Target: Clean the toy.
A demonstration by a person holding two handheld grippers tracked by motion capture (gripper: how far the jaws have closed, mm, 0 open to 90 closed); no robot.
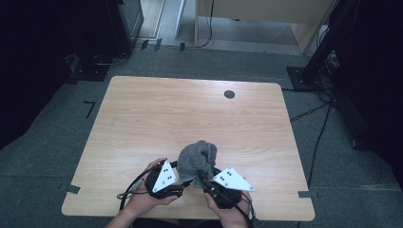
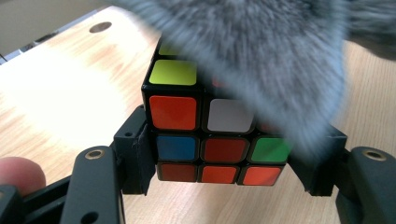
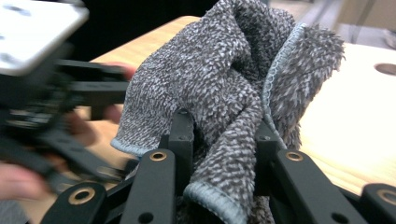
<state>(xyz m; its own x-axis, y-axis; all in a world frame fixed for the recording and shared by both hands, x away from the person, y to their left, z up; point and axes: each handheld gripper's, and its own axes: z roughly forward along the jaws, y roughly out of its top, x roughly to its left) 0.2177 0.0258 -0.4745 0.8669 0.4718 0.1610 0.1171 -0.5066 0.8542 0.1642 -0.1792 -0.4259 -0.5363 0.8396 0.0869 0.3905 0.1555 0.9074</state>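
Observation:
A multicoloured puzzle cube [image 2: 205,135] sits clamped between the jaws of my left gripper [image 2: 231,149], a little above the wooden table [image 2: 60,93]; orange, white, blue, green and yellow tiles show. A grey fuzzy cloth [image 2: 271,51] lies over the cube's top and right side. My right gripper [image 3: 223,135] is shut on a bunched fold of that cloth [image 3: 224,84]. From the high view, both grippers meet near the table's front edge: the left gripper [image 1: 186,180] and the right gripper [image 1: 204,178] sit under the cloth [image 1: 197,159], which hides the cube.
A round dark hole [image 1: 229,94] is set in the table [image 1: 157,114] toward its far right. Dark stands, cables and a wooden panel surround the table on the grey floor. The other hand and its gripper [image 3: 56,93] appear blurred in the right gripper view.

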